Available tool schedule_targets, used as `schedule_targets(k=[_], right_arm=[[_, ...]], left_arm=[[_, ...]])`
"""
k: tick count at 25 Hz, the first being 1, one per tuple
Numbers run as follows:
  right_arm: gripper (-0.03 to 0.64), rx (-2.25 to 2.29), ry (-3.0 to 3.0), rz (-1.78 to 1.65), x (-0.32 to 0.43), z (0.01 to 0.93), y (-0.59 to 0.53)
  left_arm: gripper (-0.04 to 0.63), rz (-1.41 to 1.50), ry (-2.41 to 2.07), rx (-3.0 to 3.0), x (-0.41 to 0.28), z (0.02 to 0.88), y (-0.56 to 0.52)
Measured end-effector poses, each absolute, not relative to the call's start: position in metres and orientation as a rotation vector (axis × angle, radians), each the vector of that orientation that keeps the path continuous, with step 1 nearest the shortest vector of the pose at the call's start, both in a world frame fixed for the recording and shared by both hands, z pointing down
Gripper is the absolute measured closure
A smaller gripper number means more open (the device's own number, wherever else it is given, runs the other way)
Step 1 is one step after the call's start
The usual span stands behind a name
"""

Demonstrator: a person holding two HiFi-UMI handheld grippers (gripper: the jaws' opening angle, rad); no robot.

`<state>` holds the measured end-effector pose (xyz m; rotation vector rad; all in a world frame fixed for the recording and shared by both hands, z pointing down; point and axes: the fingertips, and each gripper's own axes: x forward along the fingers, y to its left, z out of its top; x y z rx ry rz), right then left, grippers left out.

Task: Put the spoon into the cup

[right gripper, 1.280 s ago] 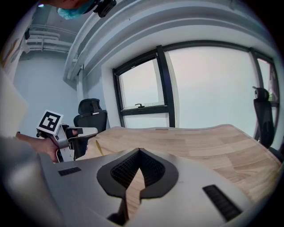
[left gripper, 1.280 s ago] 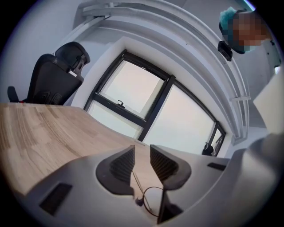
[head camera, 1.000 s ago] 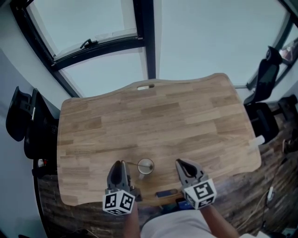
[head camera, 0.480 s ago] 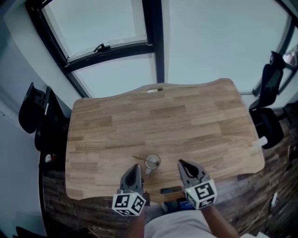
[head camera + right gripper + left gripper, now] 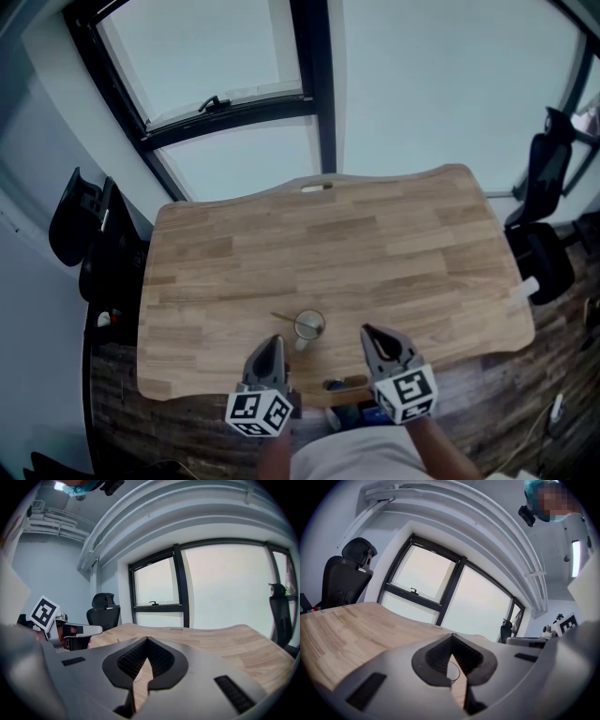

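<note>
A small clear cup (image 5: pixel 308 325) stands near the front edge of the wooden table (image 5: pixel 375 253). A thin spoon (image 5: pixel 283 318) runs left from its rim; I cannot tell if its end is inside the cup. My left gripper (image 5: pixel 273 340) is shut and empty, just short of the cup on its near left. Between its fingers in the left gripper view (image 5: pixel 451 635) shows a thin arc of the cup's rim (image 5: pixel 456 670). My right gripper (image 5: pixel 367 331) is to the cup's right, shut and empty, and in the right gripper view (image 5: pixel 147 639) it looks across bare tabletop.
A small dark object (image 5: pixel 337 382) lies at the table's front edge between the grippers. Black office chairs stand off the left side (image 5: pixel 89 230) and the right side (image 5: pixel 544 187). A window frame (image 5: pixel 319 84) lies beyond the far edge.
The head view has shifted, so the table sits further right in the picture. The left gripper came slightly closer to the cup. Cup and spoon have not moved.
</note>
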<state>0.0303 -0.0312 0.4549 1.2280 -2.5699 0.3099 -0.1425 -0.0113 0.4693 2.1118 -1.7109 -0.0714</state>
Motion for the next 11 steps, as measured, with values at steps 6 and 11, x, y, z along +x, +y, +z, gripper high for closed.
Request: schedule_targets(k=[6,11], right_arm=[[0.62,1.238,-2.565,0.304,0.0359,0.4578,-0.0297],[0.62,1.232,-2.548,0.307,0.0397,0.4602,-0.0273]], left_arm=[[0.594,-0.051,-1.717,2.108,-0.1424,0.4712,-0.0095],[0.594,-0.102,-1.724,2.116,-0.1437,0.4654,-0.008]])
